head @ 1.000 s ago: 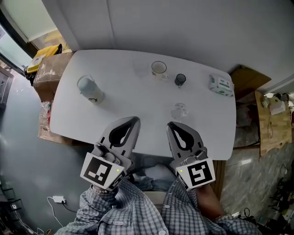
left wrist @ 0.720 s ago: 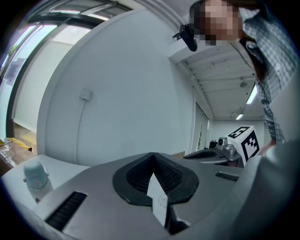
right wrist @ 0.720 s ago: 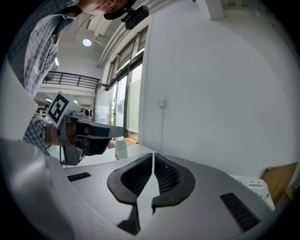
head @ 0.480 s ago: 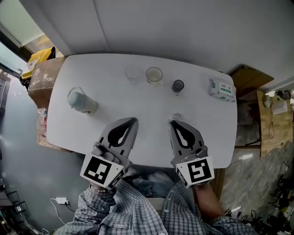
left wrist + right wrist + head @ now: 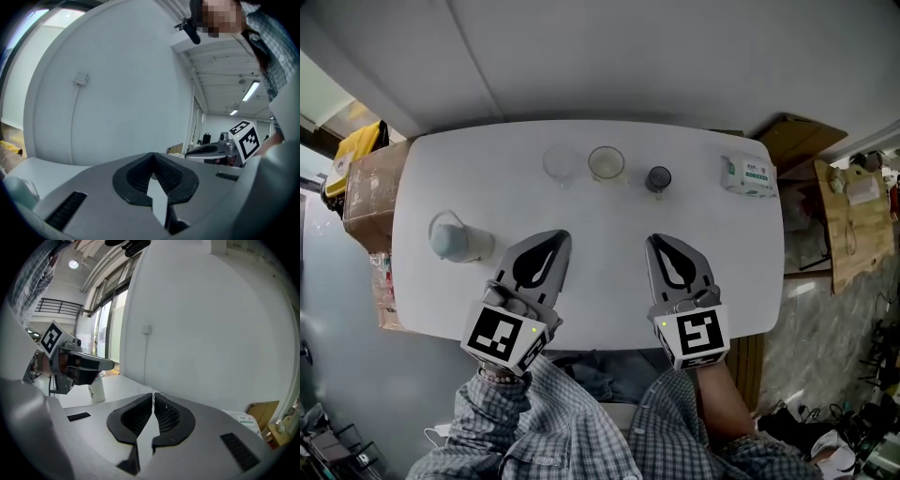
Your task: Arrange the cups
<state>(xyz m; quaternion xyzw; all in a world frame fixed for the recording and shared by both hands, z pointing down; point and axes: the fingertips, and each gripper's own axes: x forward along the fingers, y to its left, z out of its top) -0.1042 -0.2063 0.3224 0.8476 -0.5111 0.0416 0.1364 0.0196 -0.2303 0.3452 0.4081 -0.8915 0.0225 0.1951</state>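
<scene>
Facing a far row of clear glass cup (image 5: pixel 560 165), cream ceramic cup (image 5: pixel 606 163) and small dark cup (image 5: pixel 658 178), left gripper (image 5: pixel 554 236) and right gripper (image 5: pixel 660 242) are held clenched, empty; dark cup nearest right.

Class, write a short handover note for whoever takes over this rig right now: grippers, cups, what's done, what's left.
Left gripper: shut, empty. Right gripper: shut, empty; both hover over the table's near side.
Cups: clear cup, cream cup and small dark cup stand in a row near the far edge; pale cup stands apart at the left.
Done: three cups seemingly lined up.
Left: probably bring the pale cup into the row.
</scene>
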